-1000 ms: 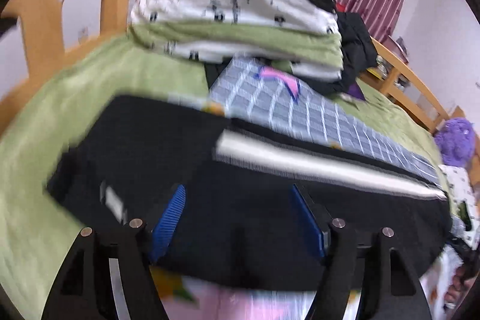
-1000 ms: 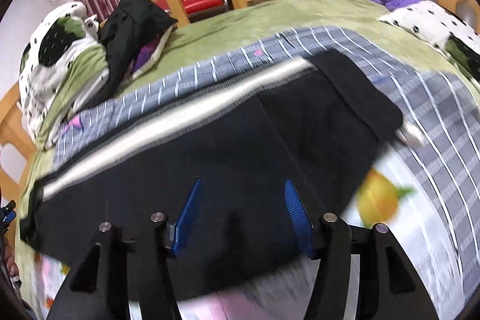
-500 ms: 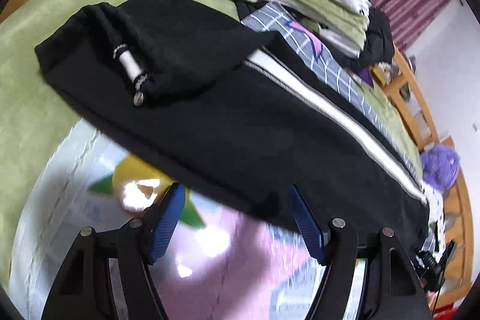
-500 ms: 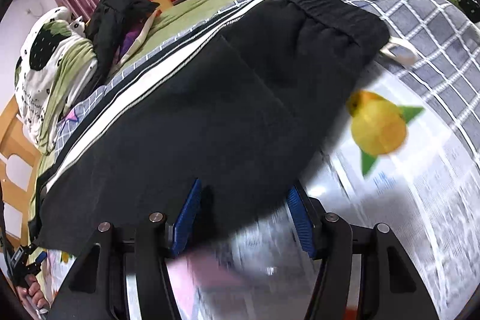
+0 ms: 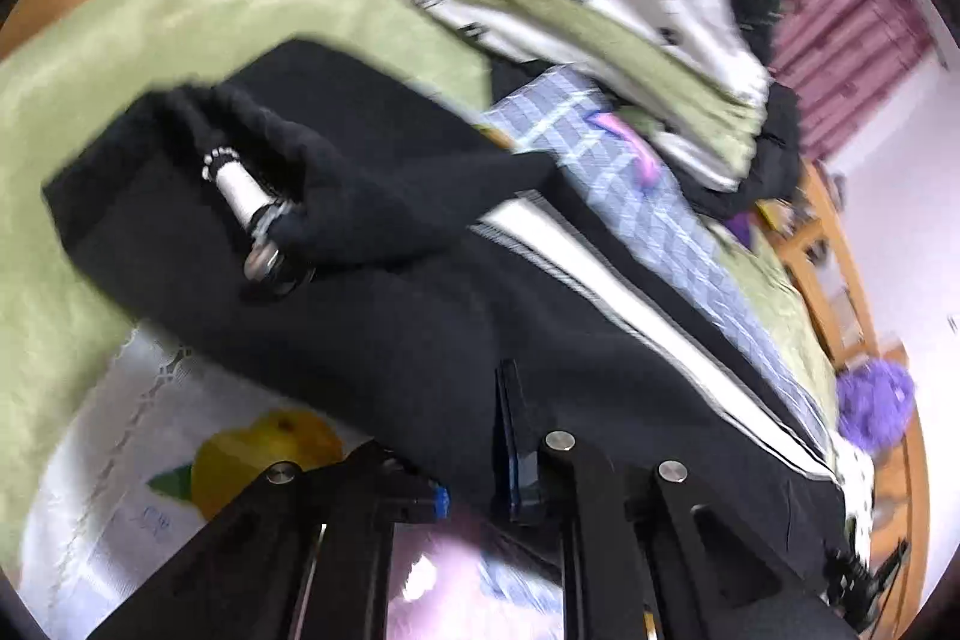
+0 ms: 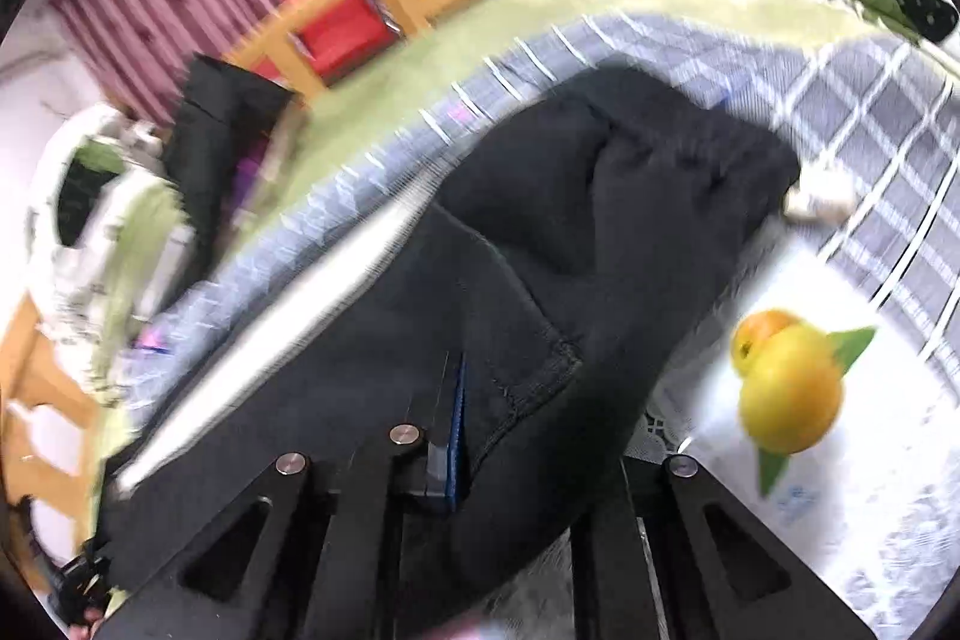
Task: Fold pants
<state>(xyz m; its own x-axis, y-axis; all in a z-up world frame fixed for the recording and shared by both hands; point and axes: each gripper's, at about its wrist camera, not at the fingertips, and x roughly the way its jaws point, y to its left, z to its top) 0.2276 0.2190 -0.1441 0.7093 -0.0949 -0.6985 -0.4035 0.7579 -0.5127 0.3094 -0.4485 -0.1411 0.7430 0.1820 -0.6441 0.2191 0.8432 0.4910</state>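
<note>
Black track pants lie lengthwise across the bed. Both left tongs and right tongs, jaws just closed, clamp the near hem at six o'clock, probably to lift and fold it over.

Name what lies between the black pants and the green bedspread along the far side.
A grey-blue checked cloth lies between the black pants and green bedspread, clearest in the right wrist view.
</note>
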